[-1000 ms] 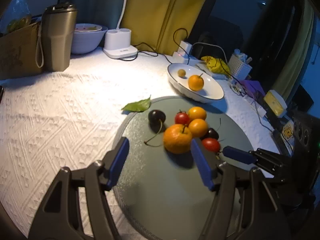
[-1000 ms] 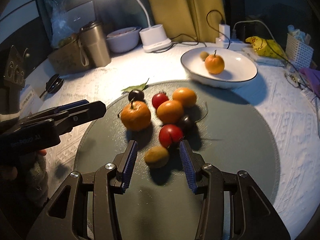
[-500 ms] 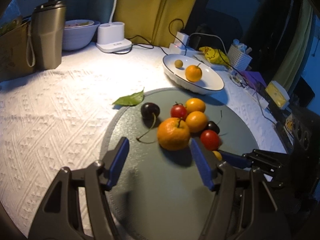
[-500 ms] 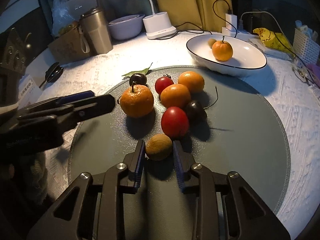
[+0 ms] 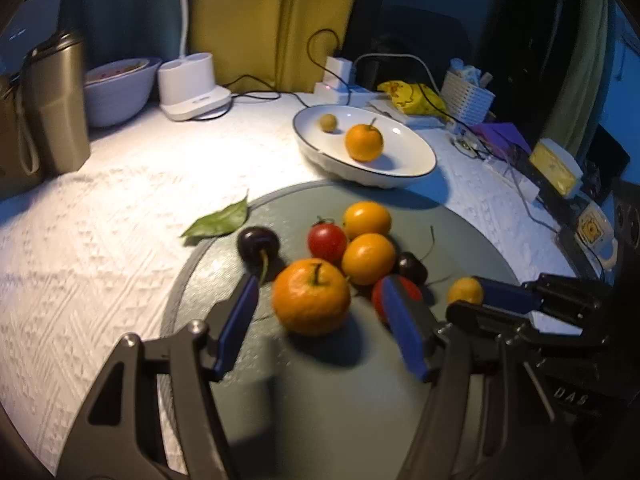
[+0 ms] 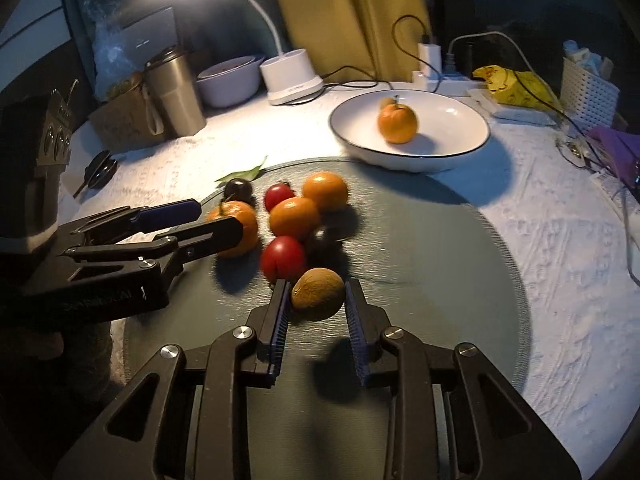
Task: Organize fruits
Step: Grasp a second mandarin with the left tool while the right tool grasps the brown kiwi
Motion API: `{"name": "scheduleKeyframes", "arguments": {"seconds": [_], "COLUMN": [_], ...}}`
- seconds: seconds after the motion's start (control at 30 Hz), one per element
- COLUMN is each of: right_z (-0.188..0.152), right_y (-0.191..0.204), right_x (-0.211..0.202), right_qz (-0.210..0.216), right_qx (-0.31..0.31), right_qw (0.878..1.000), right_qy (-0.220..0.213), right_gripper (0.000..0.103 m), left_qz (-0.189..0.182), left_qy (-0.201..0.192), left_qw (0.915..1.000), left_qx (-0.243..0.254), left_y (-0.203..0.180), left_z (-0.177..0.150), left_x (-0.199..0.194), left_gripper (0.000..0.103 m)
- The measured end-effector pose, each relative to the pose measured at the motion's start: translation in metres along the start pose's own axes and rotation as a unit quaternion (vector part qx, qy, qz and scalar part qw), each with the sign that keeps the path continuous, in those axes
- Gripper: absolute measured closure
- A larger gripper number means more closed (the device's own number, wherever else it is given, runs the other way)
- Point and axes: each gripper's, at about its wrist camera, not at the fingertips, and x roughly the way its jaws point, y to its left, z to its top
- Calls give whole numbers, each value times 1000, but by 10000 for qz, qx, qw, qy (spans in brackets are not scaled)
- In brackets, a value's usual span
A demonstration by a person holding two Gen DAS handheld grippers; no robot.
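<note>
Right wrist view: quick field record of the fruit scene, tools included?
right tool: shut on small brown fruit
left tool: open, straddling stemmed orange, pads not pressing
mat: grey, round; holds loose fruit
loose fruit: two orange fruits, two red tomatoes, dark cherries
white bowl: holds one orange, one small brown fruit behind it
leaf: at mat's far-left edge
</note>
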Motion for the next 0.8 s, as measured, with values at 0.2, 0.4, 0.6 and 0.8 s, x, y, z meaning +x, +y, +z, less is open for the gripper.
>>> {"name": "scheduleKeyframes", "arguments": {"seconds": [0.2, 0.4, 0.6, 0.8], "right_z": [4, 10, 16, 25], "right_y": [-15, -25, -32, -36], "right_x": [-5, -6, -5, -8], "right_qz": [-77, -130, -143, -166], "right_qx": [80, 119, 131, 99], "right_qw": [9999, 9998, 9997, 9995], "right_qy": [-84, -138, -163, -248], "right_gripper": [73, 73, 73, 73], "left_qz": [169, 359, 396, 241], "left_qy": [-21, 91, 113, 99], "left_qw": [9996, 9989, 9986, 9993], "left_qx": [232, 286, 335, 262], "left_y": [-5, 1, -1, -4], "left_z": [3, 4, 6, 12], "left_x": [6, 12, 14, 8], "left_gripper": [52, 58, 59, 59]}}
